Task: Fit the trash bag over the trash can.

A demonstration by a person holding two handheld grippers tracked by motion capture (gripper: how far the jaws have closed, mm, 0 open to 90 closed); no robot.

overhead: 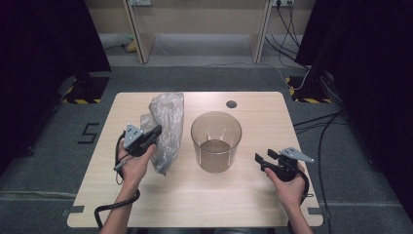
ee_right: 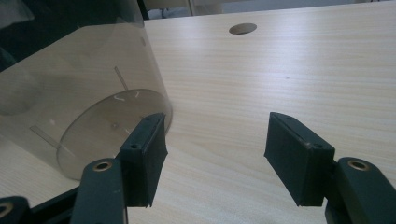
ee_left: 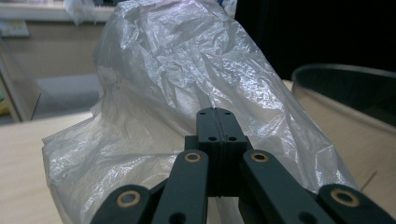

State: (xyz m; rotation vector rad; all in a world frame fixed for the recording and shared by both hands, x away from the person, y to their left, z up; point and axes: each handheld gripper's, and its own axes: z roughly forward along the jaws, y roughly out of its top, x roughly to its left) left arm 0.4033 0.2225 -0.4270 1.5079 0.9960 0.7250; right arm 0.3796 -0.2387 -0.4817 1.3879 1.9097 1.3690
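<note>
My left gripper (ee_left: 216, 112) has its jaws pressed tight together, right against the bag (ee_left: 187, 79), which hides what's behind. My right gripper (ee_right: 215, 149) is wide open, the bin (ee_right: 74, 102) just left, hole (ee_right: 242, 28) far ahead.

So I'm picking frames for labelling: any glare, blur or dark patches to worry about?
High view: even light, black curtains at both sides. Left gripper view: sheen on the crinkled plastic bag, background shelves soft. Right gripper view: sharp table; the clear bin shows faint reflections.

Grey carpet (overhead: 44, 146), black curtains (overhead: 44, 34), wooden table (overhead: 195, 195)
</note>
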